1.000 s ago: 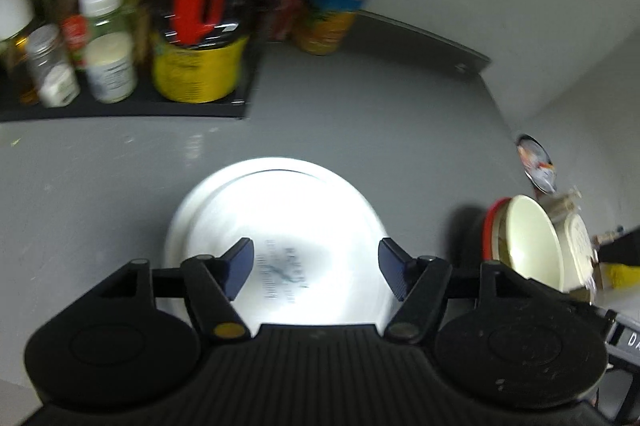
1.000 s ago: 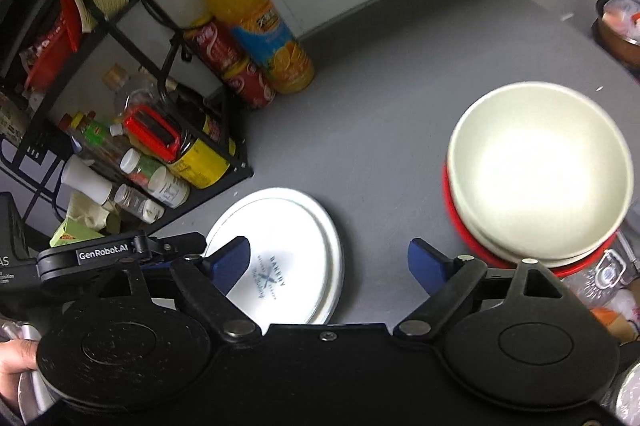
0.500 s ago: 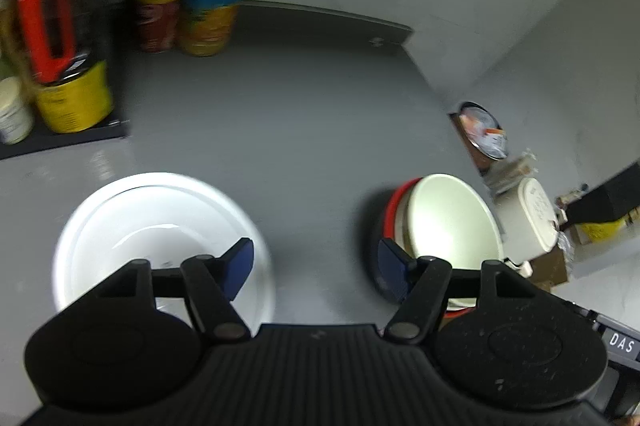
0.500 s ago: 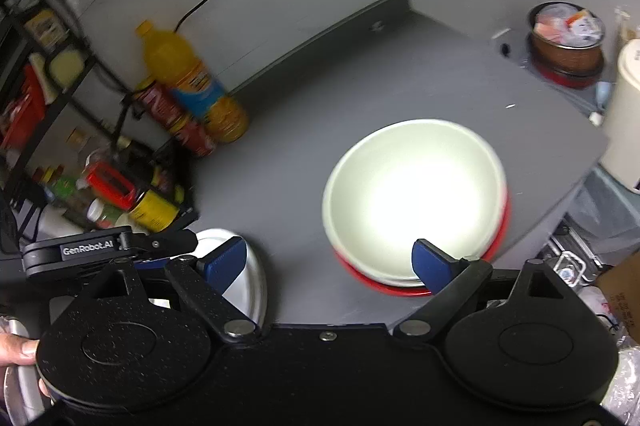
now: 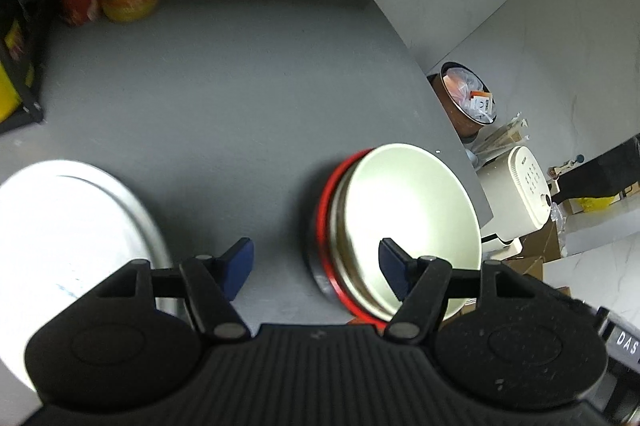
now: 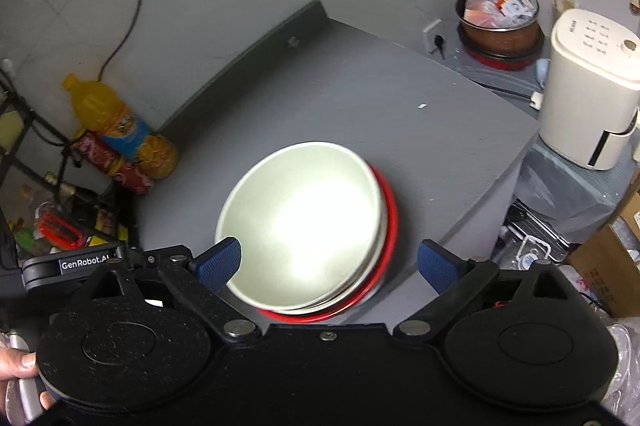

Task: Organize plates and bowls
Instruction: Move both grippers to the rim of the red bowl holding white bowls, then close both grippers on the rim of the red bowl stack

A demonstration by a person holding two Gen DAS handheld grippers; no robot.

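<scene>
A cream bowl (image 5: 408, 214) sits nested in a stack with a red rim (image 5: 326, 201) near the right edge of the grey table (image 5: 224, 97); it also shows in the right wrist view (image 6: 304, 230). A white plate (image 5: 68, 230) lies on the table at the left. My left gripper (image 5: 316, 260) is open and empty, above the table between plate and bowls, its right finger over the bowl's rim. My right gripper (image 6: 332, 260) is open and empty, above the bowl stack with its fingers spread wider than the stack.
An orange juice bottle (image 6: 108, 117) and red cans (image 6: 110, 161) stand at the back left beside a black rack (image 5: 20, 73). Off the table's right edge are a cream appliance (image 6: 588, 89) and a brown bin (image 6: 500, 21). The left gripper body (image 6: 84, 264) shows at left.
Both views have swung right, away from the white plate and toward the bowl stack. The right gripper has risen and pulled back. Both grippers stay open.
</scene>
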